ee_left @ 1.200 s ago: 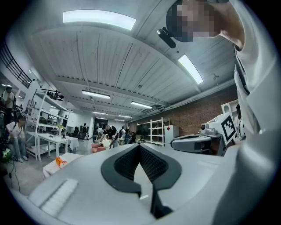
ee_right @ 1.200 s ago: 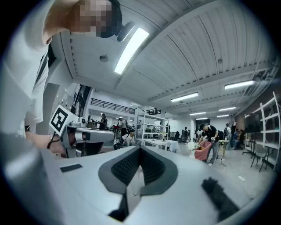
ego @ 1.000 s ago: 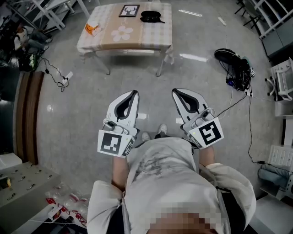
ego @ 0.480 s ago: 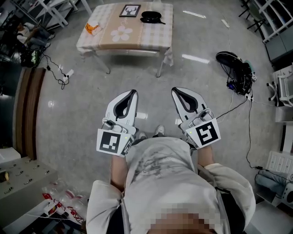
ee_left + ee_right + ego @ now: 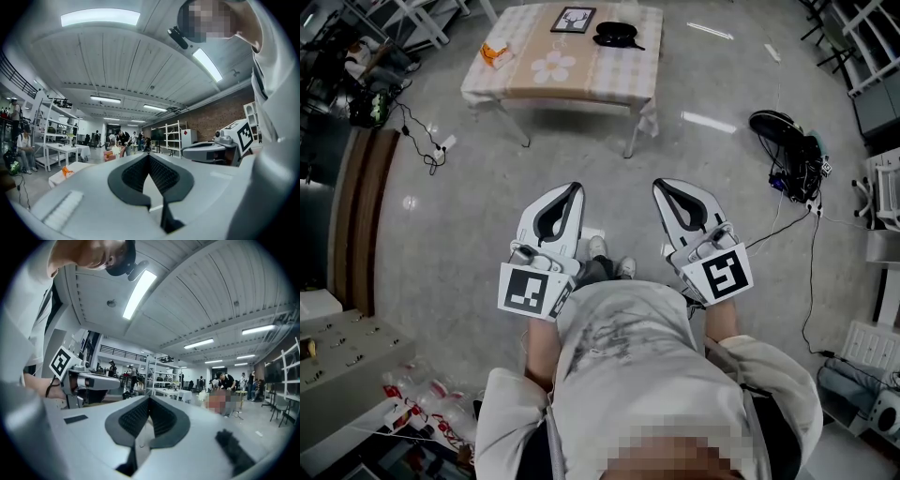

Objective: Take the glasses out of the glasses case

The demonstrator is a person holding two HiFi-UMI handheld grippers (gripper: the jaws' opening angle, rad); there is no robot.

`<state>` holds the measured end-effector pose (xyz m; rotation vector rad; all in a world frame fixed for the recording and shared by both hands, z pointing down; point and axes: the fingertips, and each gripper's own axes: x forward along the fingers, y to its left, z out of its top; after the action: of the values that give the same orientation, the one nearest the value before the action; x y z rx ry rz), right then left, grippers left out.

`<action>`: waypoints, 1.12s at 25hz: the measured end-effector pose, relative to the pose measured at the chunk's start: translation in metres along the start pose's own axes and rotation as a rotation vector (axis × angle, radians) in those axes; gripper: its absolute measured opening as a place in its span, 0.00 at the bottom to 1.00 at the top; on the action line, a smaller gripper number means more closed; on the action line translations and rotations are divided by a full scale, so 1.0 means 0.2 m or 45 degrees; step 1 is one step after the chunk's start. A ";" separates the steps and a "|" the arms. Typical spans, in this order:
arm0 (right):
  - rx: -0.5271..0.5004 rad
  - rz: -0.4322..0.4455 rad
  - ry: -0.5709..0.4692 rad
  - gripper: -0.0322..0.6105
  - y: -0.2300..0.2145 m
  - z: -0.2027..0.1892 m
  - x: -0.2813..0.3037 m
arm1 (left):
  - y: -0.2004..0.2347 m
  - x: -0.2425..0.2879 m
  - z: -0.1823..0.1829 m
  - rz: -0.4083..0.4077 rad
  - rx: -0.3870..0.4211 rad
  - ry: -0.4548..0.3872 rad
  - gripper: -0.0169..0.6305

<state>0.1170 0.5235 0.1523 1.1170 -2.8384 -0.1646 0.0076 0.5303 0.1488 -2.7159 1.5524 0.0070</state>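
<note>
Seen from overhead, a person stands on a grey floor holding a gripper in each hand in front of the body. At the upper left of the frame is a small table with an orange object on its left end. Left of centre, the left gripper has its jaws pressed together with nothing between them, which its own view confirms.

On the table's far edge, at the top centre, a picture frame lies just left of a dark oblong thing, most likely the glasses case. It is too small to tell whether it is shut, and no glasses are visible.

Right of centre, the right gripper is likewise closed and empty. Cables lie on the floor at the upper right.

The task looks unstarted. Both grippers are well away from the table, so the approach, the opening of the case and the lifting out of the glasses all remain to be done.
</note>
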 end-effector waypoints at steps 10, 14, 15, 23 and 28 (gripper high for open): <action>-0.013 0.004 0.064 0.08 -0.08 -0.08 0.16 | 0.13 0.14 -0.08 -0.019 -0.040 0.010 0.04; -0.018 0.007 0.070 0.08 -0.11 -0.09 0.26 | 0.21 0.21 -0.09 -0.032 -0.043 0.010 0.04; -0.016 0.007 0.078 0.08 -0.11 -0.10 0.28 | 0.23 0.23 -0.09 -0.034 -0.045 0.009 0.04; -0.037 -0.011 0.080 0.08 -0.16 -0.08 0.47 | 0.40 0.35 -0.09 -0.067 -0.048 0.003 0.04; -0.039 -0.023 0.093 0.08 -0.20 -0.09 0.58 | 0.49 0.41 -0.10 -0.087 -0.049 -0.001 0.04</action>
<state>0.0614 0.4148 0.1697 1.1196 -2.7532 -0.1652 -0.0351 0.4087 0.1660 -2.7969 1.4736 0.0373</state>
